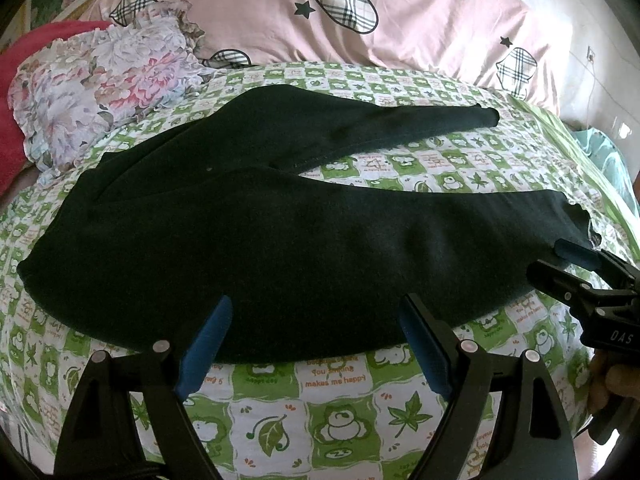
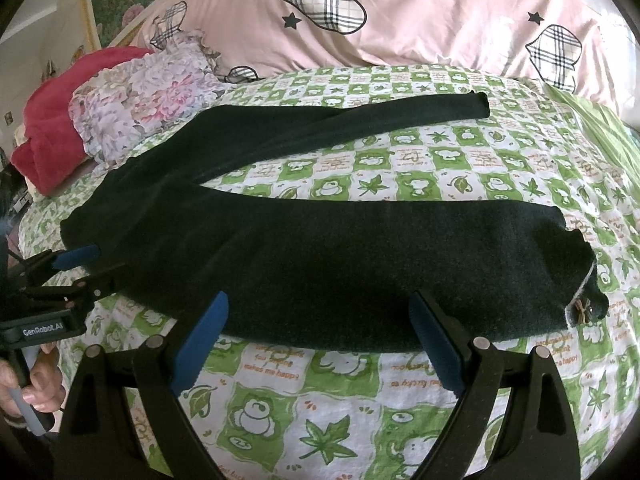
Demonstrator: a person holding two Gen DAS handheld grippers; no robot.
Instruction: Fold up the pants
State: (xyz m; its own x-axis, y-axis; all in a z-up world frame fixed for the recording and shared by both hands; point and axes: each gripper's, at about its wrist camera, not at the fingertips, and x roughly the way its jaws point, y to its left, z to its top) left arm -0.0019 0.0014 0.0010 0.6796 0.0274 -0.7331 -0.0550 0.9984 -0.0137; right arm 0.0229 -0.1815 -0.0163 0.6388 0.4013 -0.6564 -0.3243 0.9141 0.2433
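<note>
**Both grippers wide open at the near edge of the pants**

The left gripper (image 1: pixel 316 344) has its blue-padded fingers (image 1: pixel 206 350) spread wide, nothing between them. The tips reach the near edge of the dark pants (image 1: pixel 280 248); whether the pads press the cloth or hang just above it cannot be told. The right gripper (image 2: pixel 320 344) is likewise spread wide and empty, its fingers (image 2: pixel 436 344) meeting the near hem edge of the lower leg in the same uncertain way.

The pants lie flat on the green-checked sheet (image 1: pixel 340 412), waist to the left, the two legs splayed apart to the right with a wedge of sheet between them. The far leg ends near the pink quilt (image 1: pixel 360 12); the near leg ends at a cuff with a small tag (image 2: pixel 585 313).

In the left view the right gripper enters from the right edge, one blue pad lying at the cuff, the other finger hard to make out. In the right view the left gripper enters from the left by the waist, partly cut off. A floral pillow (image 2: pixel 148 96) and red blanket (image 2: pixel 52 120) sit behind the waist. The fabric is too dark to show seams clearly.
</note>
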